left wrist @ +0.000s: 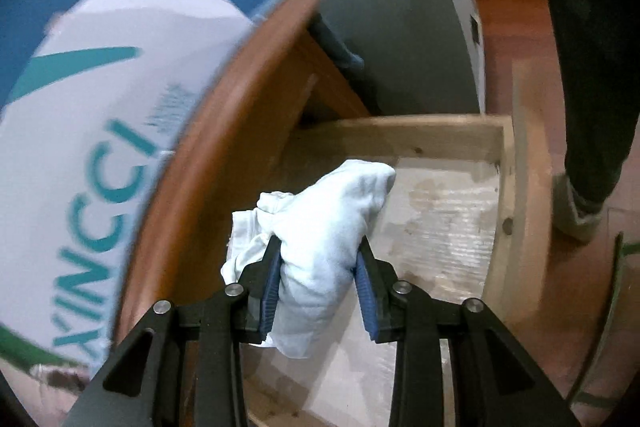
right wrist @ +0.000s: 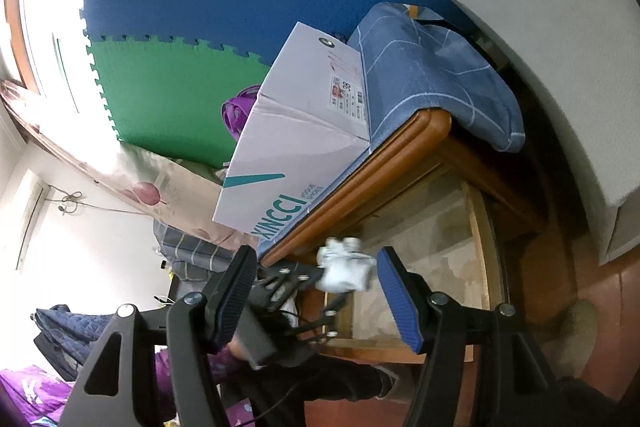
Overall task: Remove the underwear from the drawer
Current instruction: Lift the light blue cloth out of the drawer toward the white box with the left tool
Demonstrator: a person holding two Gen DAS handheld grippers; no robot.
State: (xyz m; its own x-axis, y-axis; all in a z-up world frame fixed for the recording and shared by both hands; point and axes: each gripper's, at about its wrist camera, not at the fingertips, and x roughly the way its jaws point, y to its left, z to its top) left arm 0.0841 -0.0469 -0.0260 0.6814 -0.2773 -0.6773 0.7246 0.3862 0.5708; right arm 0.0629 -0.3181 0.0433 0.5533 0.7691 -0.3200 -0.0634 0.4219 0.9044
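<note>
The white bundled underwear [left wrist: 320,227] hangs between the blue pads of my left gripper [left wrist: 319,247], which is shut on it above the pulled-out wooden drawer [left wrist: 504,195]. The drawer's pale lined floor shows bare below the cloth. In the right wrist view the same white underwear [right wrist: 346,267] appears in the left gripper [right wrist: 308,273], held over the drawer [right wrist: 480,247]. My right gripper [right wrist: 316,267] stands open in front of that scene, with nothing between its fingers and apart from the cloth.
A white shoebox [right wrist: 292,143] with teal lettering sits on the brown cabinet top [right wrist: 380,171] beside a blue quilted cushion [right wrist: 432,75]. A grey box [left wrist: 400,27] stands behind the drawer. A person's dark trouser leg and slipper [left wrist: 580,199] are on the red-brown floor at right.
</note>
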